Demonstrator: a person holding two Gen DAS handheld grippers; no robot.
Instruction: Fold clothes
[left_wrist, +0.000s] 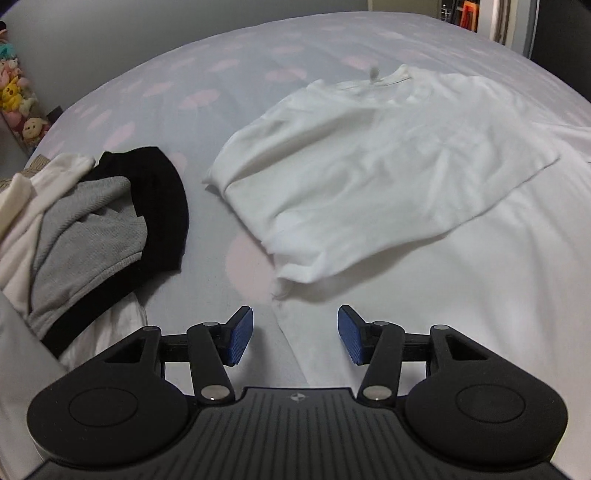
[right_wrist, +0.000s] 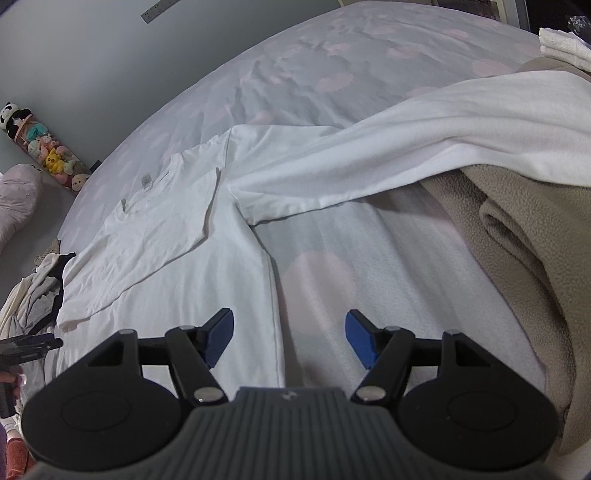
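Observation:
A white long-sleeved shirt (left_wrist: 369, 166) lies on the bed with its left side folded over the body. In the right wrist view the shirt (right_wrist: 177, 251) stretches away from me, and its right sleeve (right_wrist: 388, 147) runs out to the right over a beige blanket. My left gripper (left_wrist: 295, 334) is open and empty, just short of the shirt's near left edge. My right gripper (right_wrist: 289, 341) is open and empty above the shirt's right hem edge. The left gripper also shows at the left edge of the right wrist view (right_wrist: 29, 347).
A pile of grey, black and cream clothes (left_wrist: 92, 221) lies at the left. A beige fleece blanket (right_wrist: 517, 258) is heaped at the right, with a folded white cloth (right_wrist: 565, 44) beyond it. The grey bedsheet with pink spots (right_wrist: 332, 74) extends behind. Plush toys (right_wrist: 51, 158) stand by the wall.

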